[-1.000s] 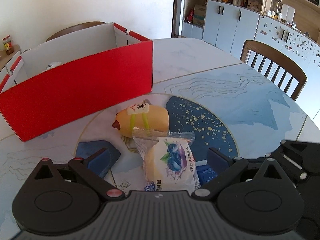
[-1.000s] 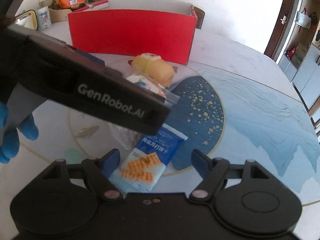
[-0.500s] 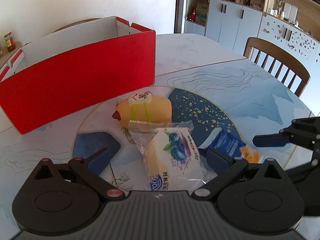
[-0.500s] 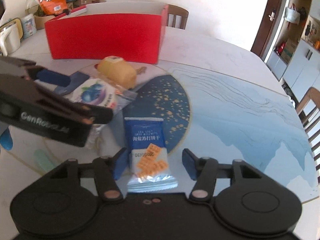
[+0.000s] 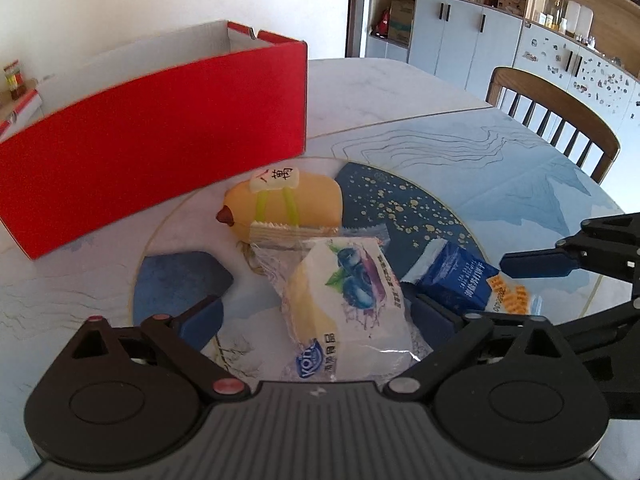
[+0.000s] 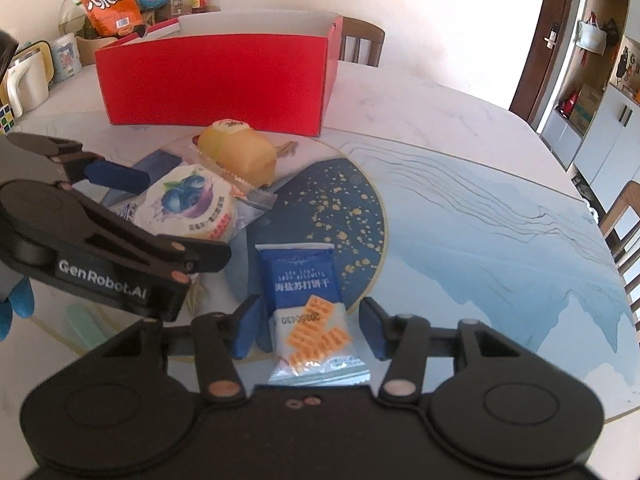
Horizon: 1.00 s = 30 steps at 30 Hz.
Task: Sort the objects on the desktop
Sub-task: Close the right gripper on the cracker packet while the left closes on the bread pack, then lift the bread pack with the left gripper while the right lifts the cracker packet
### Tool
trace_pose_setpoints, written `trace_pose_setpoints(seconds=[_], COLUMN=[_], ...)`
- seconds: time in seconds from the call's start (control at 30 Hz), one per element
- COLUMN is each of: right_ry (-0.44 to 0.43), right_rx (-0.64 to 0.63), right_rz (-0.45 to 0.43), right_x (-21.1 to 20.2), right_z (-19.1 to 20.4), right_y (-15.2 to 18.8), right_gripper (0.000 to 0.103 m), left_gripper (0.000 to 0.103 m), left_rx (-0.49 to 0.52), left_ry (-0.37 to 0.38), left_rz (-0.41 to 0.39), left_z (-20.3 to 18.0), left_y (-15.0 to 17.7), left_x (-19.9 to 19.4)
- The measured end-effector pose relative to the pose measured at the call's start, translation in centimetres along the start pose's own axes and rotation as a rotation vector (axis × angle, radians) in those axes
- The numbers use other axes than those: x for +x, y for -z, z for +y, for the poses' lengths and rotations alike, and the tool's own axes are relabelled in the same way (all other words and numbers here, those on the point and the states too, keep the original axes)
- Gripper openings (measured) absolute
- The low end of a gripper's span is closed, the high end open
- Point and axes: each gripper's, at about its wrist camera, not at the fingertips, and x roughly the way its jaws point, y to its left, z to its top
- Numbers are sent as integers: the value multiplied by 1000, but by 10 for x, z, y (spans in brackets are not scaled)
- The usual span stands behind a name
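Observation:
A clear packet of blueberry bread (image 5: pixel 348 300) lies between the fingers of my left gripper (image 5: pixel 316 318). Its jaws are closing, and a gap still shows on the left side. A blue cracker packet (image 6: pixel 304 292) lies lengthwise between the fingers of my right gripper (image 6: pixel 310 330), whose jaws are closing with narrow gaps at both pads. Behind both packets lies a yellow chick-shaped toy (image 5: pixel 288 204). The open red box (image 5: pixel 160 140) stands beyond the toy. The two grippers sit side by side, left gripper (image 6: pixel 160 216) beside the cracker packet (image 5: pixel 456 280).
The round table's patterned top (image 6: pixel 460 220) stretches to the right. A wooden chair (image 5: pixel 552 112) stands at its far edge, another chair (image 6: pixel 362 42) behind the box. A kettle (image 6: pixel 24 80), an orange snack bag (image 6: pixel 108 4) and jars crowd the back left. A blue-gloved hand (image 6: pixel 20 300) holds the left gripper.
My right gripper slid out from under the left one, lined up on the cracker packet and narrowed its jaws around it. The left gripper's jaws drew in slightly around the bread packet.

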Motion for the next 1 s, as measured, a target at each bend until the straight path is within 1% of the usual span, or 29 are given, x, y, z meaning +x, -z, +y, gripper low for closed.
trace_pose_setpoints(seconds=[0.03,0.17,0.23,0.3,0.37,0.4,0.43,0.67,0.8,1.0], right_ry=[-3,-16,-20,-22,-22,-24,-23,-14,6,7], right_rx=[9,42,43,38,34,33,29,10,6,12], right_rz=[-1,2,3,2,2,1,1,0,-2,0], right_x=[0,1,0,0,-1,-2,-2,-4,-5,-10], right_z=[-1,-4,-3,-2,-1,0,0,2,2,0], right_y=[0,0,0,1,1,2,2,1,2,2], right_gripper=[51,50,49,46,44,41,41,37,37,37], left_gripper=[93,83,73,68,66,64,62,57,56,56], left_rx=[-13,-12,-19,-28,-30,-26,-20,-11,-20,-30], left_ry=[9,-8,-7,-16,-15,-18,-18,-20,-23,-20], left_rz=[6,-6,-13,-17,-19,-19,-20,-20,-14,-8], left_z=[1,1,2,3,4,4,3,4,4,5], left_y=[0,2,2,3,4,4,4,4,4,5], left_x=[1,0,-2,-3,-4,-4,-4,-7,-9,-14])
